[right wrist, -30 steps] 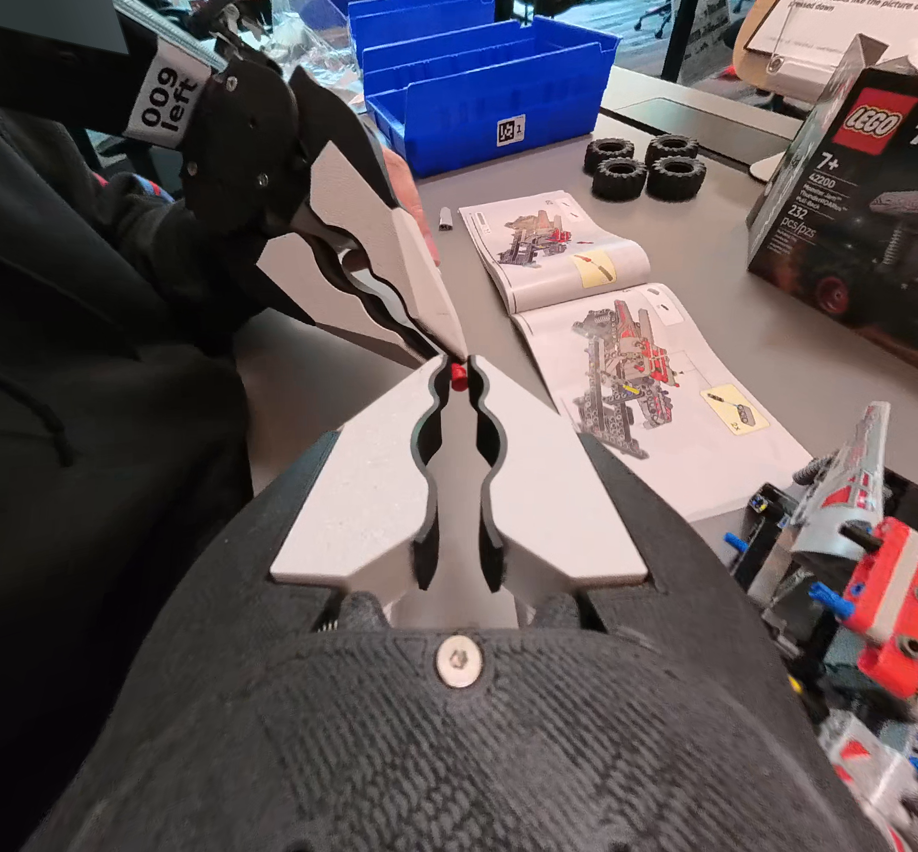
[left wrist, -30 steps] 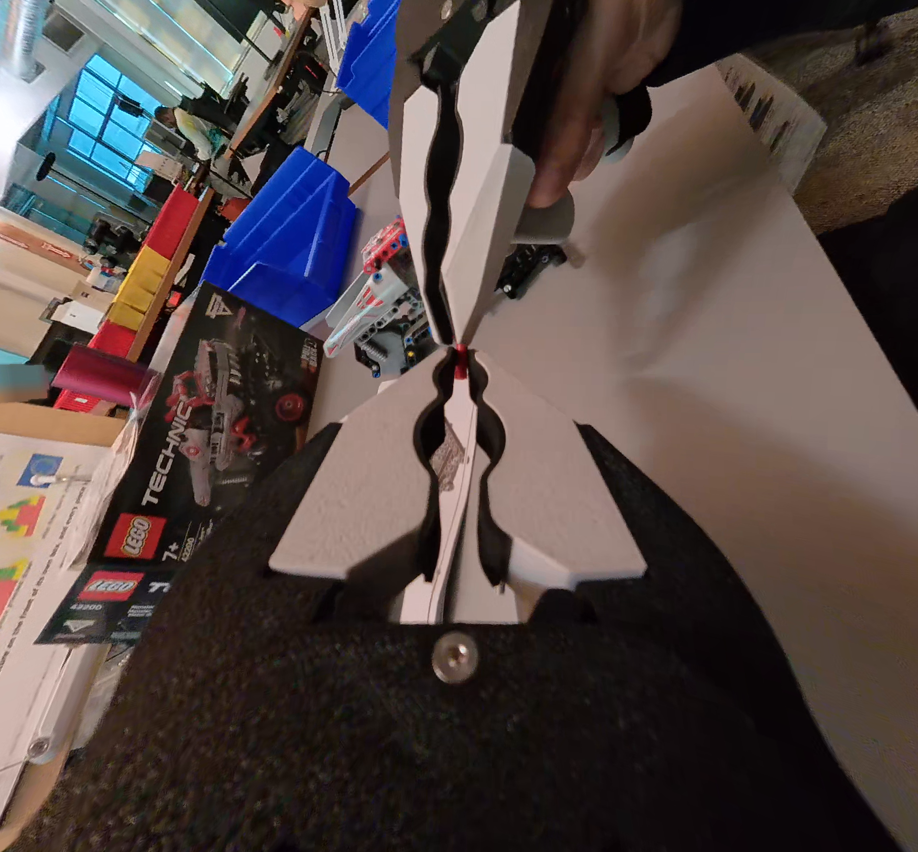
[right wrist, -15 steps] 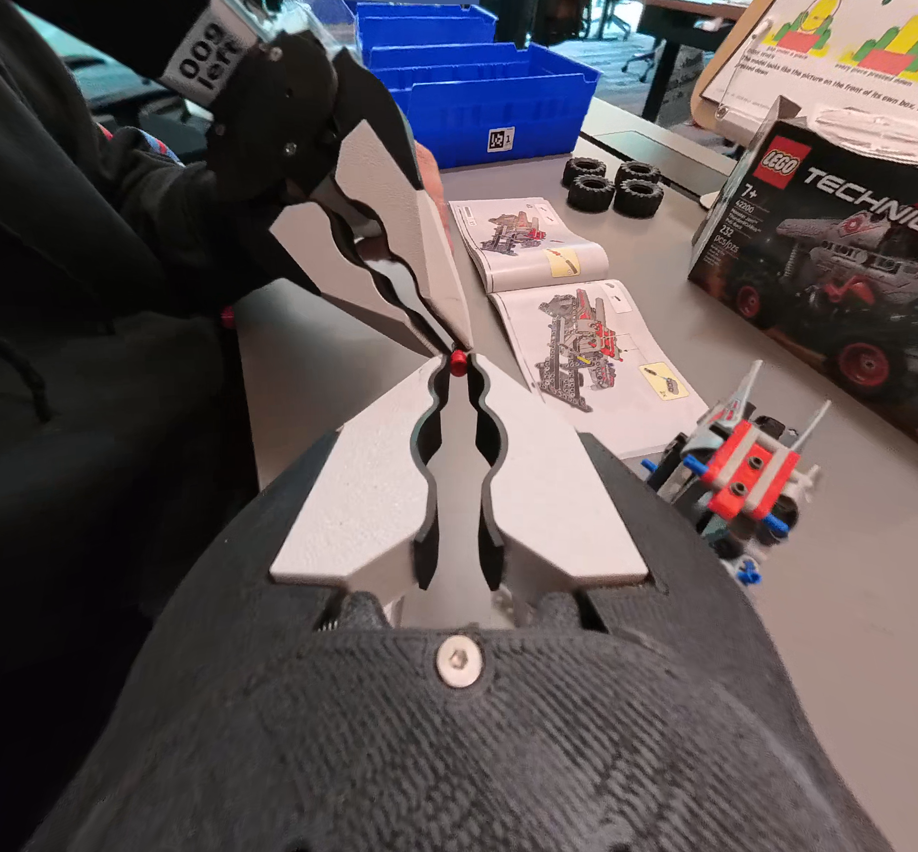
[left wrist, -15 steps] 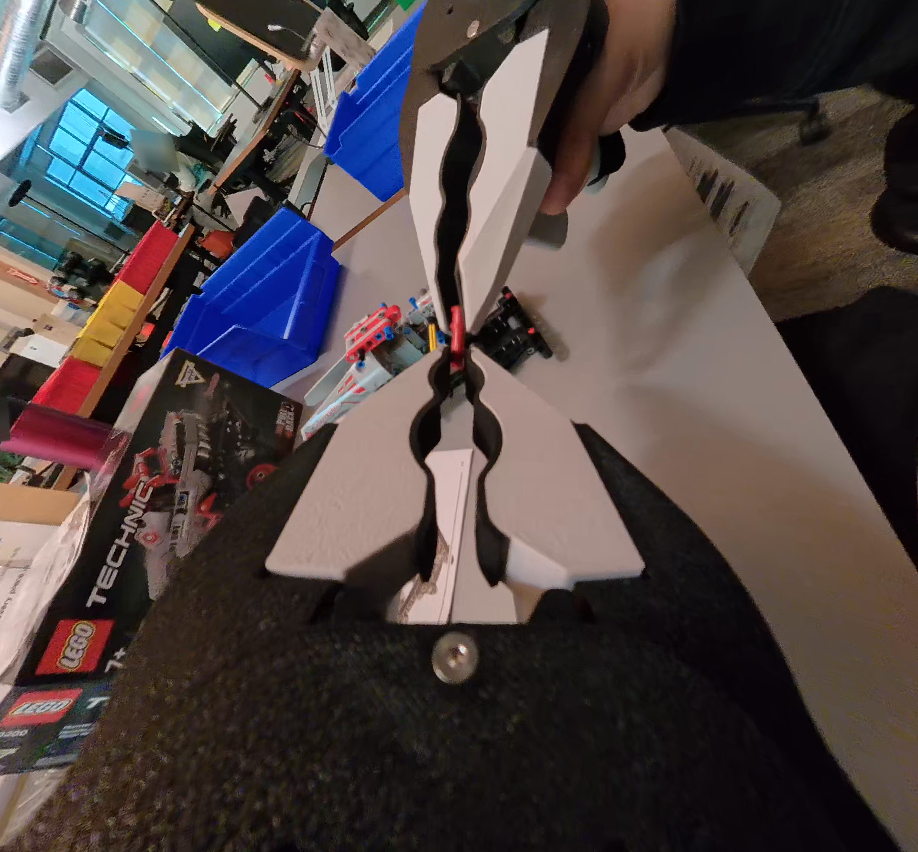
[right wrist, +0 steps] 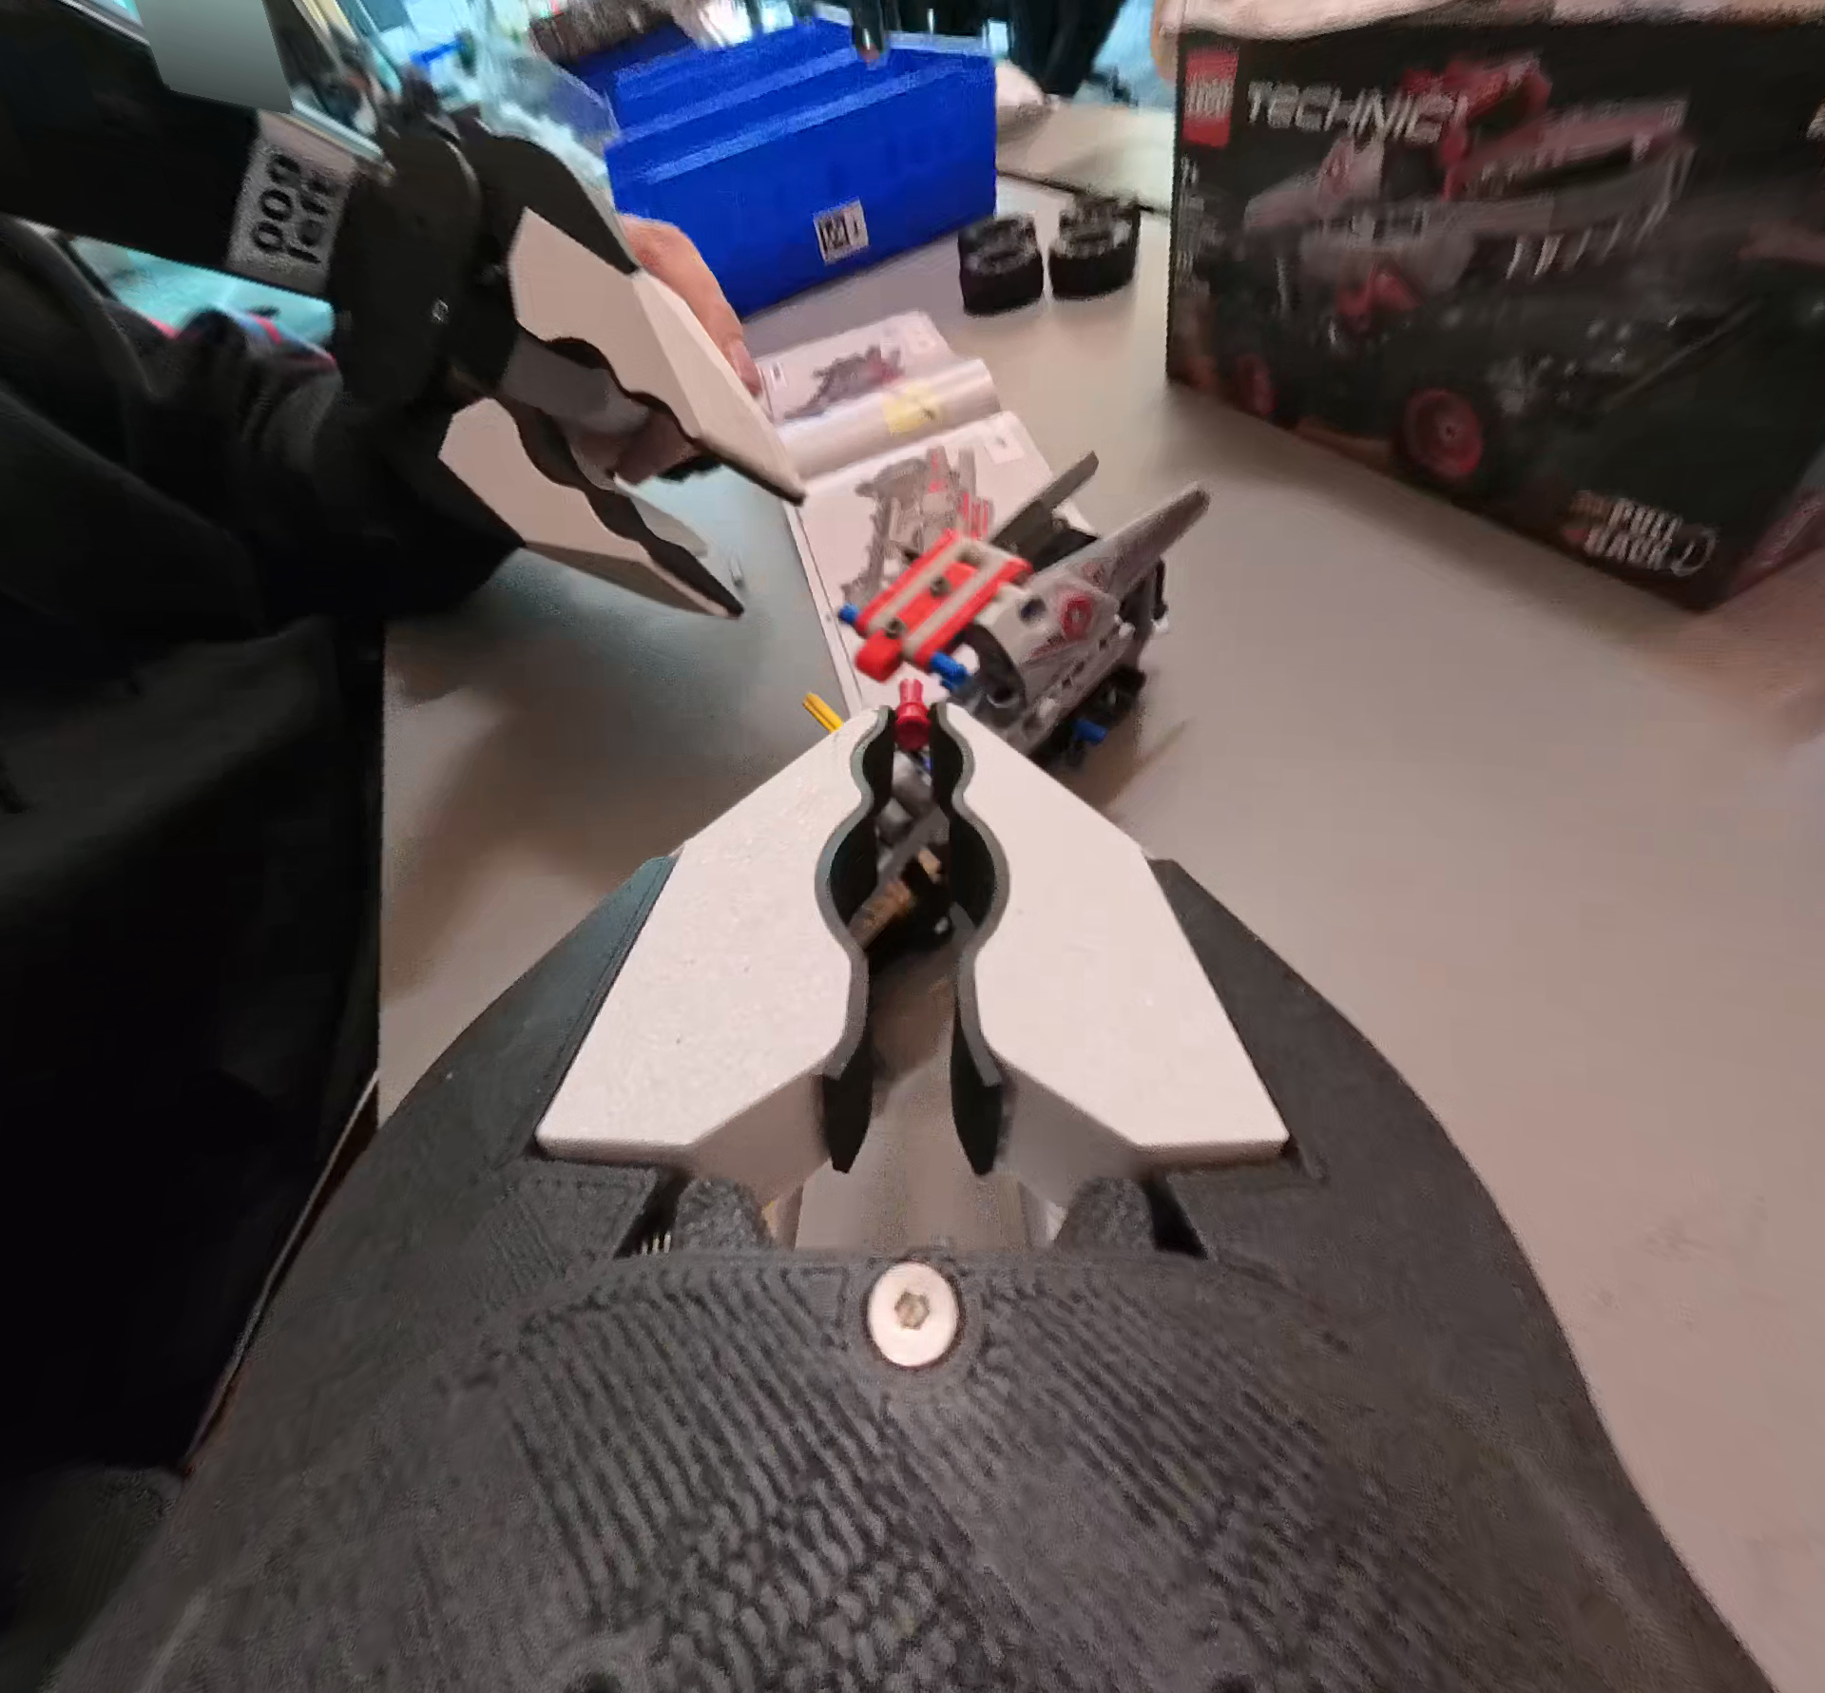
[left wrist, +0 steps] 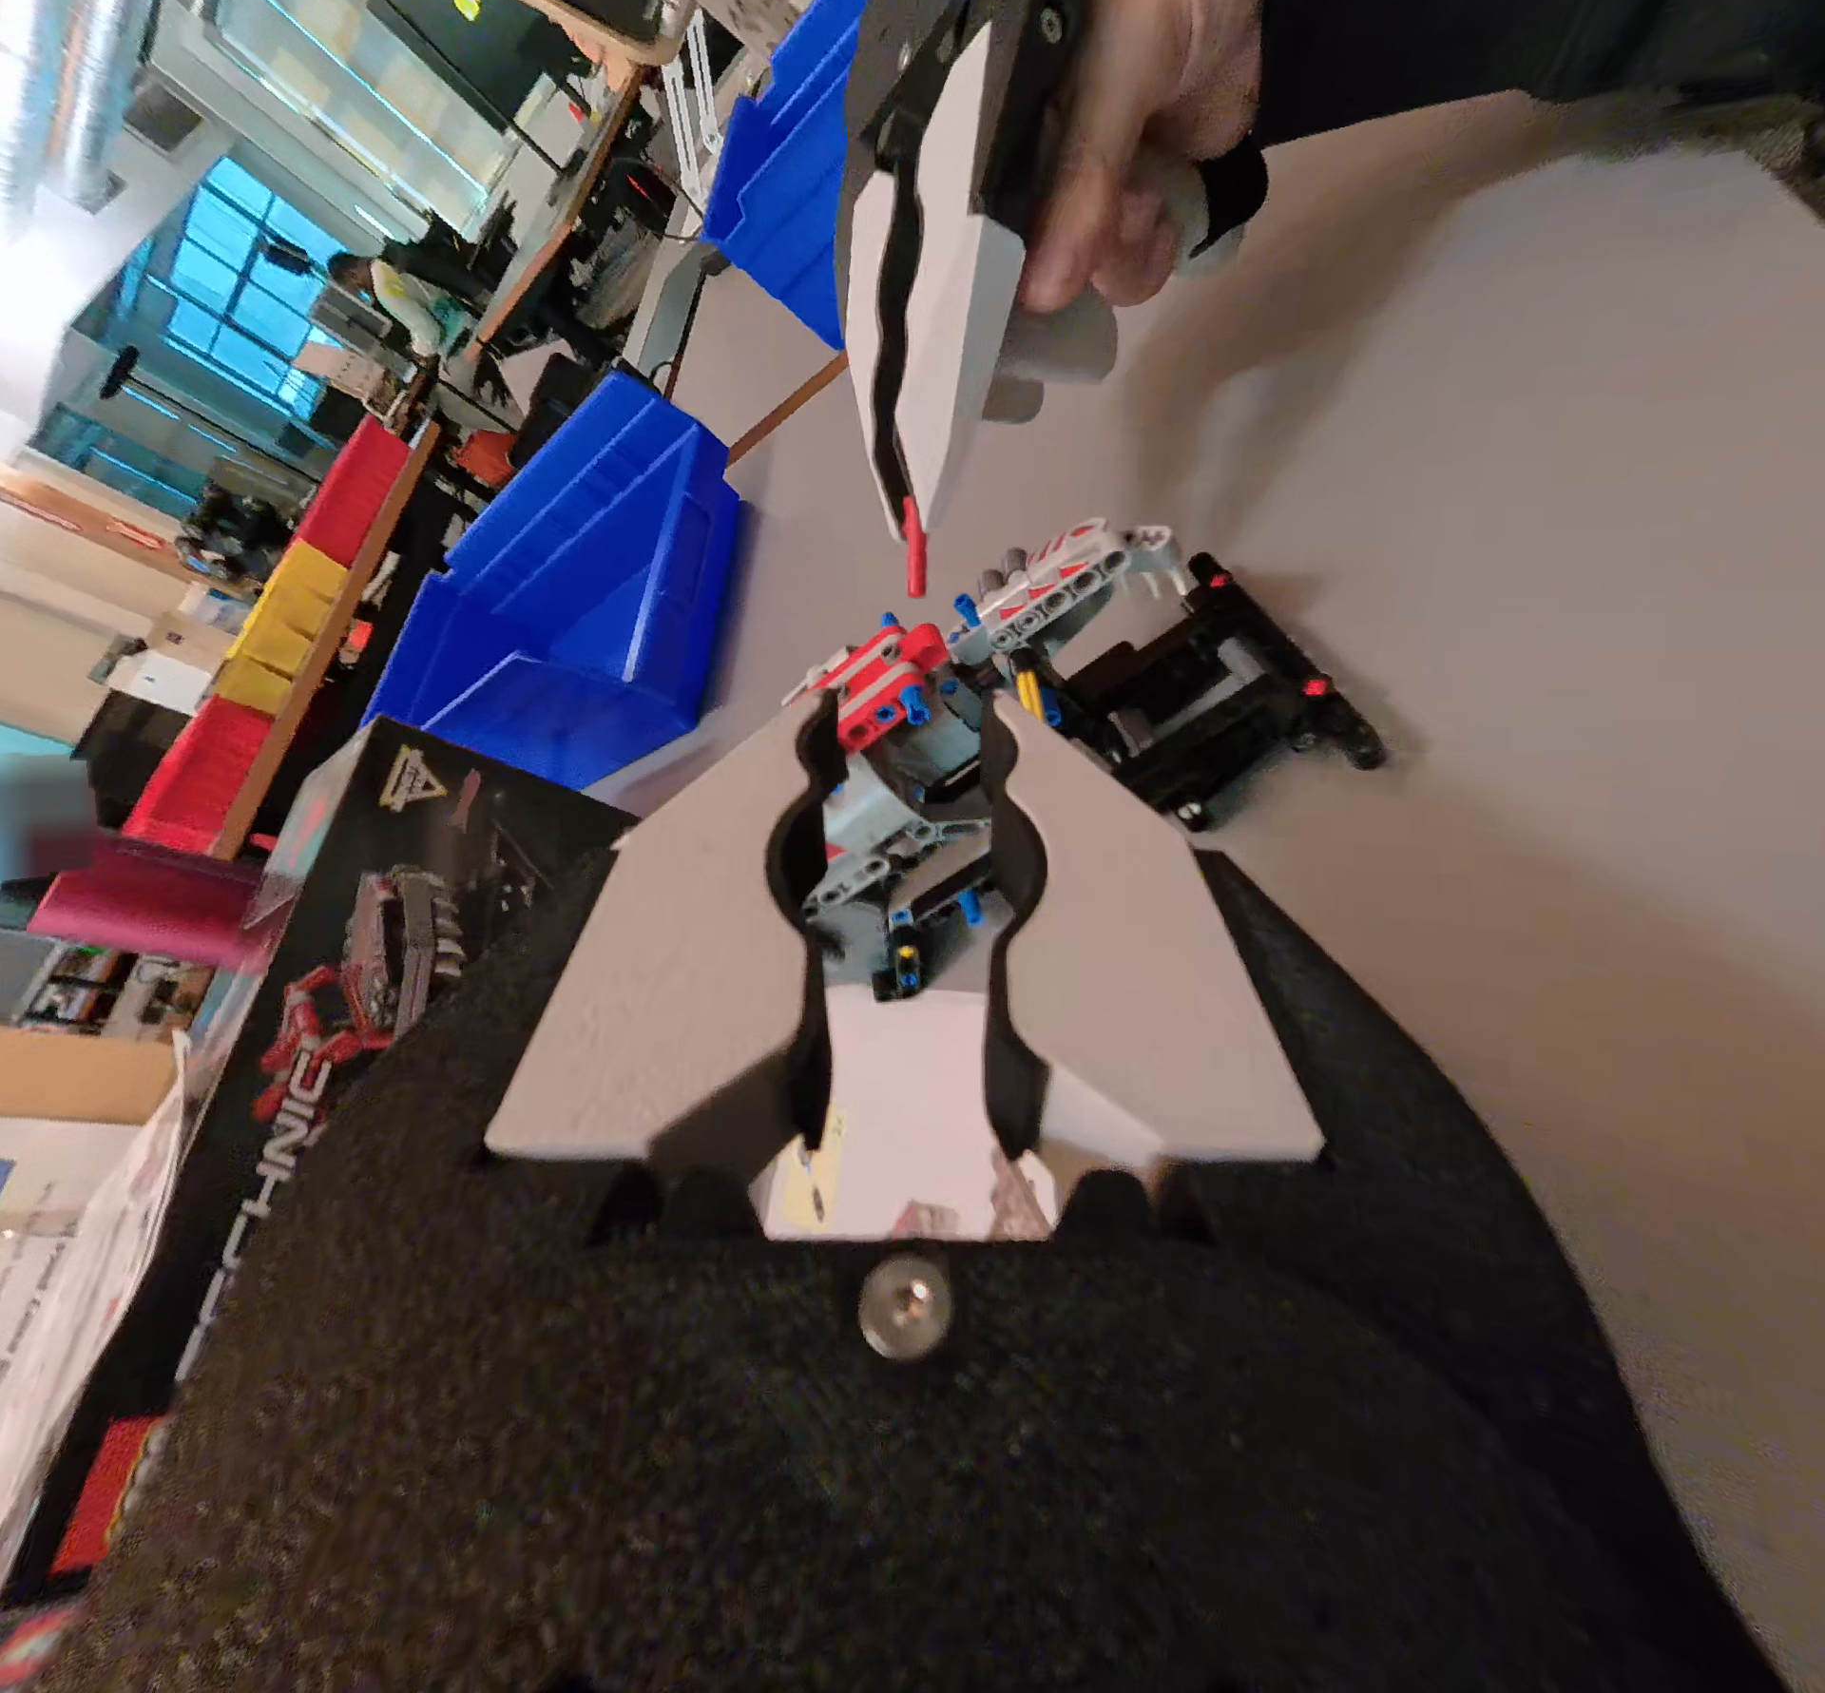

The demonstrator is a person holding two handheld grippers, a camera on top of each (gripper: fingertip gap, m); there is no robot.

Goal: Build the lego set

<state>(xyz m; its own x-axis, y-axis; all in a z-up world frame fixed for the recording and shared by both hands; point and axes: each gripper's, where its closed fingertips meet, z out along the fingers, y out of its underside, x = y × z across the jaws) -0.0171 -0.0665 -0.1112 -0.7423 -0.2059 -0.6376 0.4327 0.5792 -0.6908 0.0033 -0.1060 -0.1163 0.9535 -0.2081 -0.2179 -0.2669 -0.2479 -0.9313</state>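
Note:
My right gripper [right wrist: 909, 719] is shut on a small red pin [right wrist: 911, 715], which sticks out past its fingertips. The left wrist view shows that gripper [left wrist: 904, 515] hanging over the table with the pin [left wrist: 916, 559] pointing down. The part-built model [right wrist: 1027, 628], grey, red and black with blue pins, stands on the table just beyond the pin. My left gripper [left wrist: 909, 717] is open and empty, and the model [left wrist: 1086, 688] shows behind its fingers. In the right wrist view the left gripper [right wrist: 765, 549] hovers left of the model with its jaws apart.
An open instruction booklet [right wrist: 889, 401] lies behind the model. The black set box [right wrist: 1481, 263] stands at the right, and two black tyres [right wrist: 1047, 258] and blue bins [right wrist: 810, 154] at the back. The grey table [right wrist: 1383, 806] stretches to the right. A dark sleeve fills the left side. The gap from one gripper's tips to the other's is roughly 6 cm.
Both grippers pinched the red pin tip to tip before. My left gripper has opened and let go of it; the right keeps it. The two have drawn apart, nearer the model.

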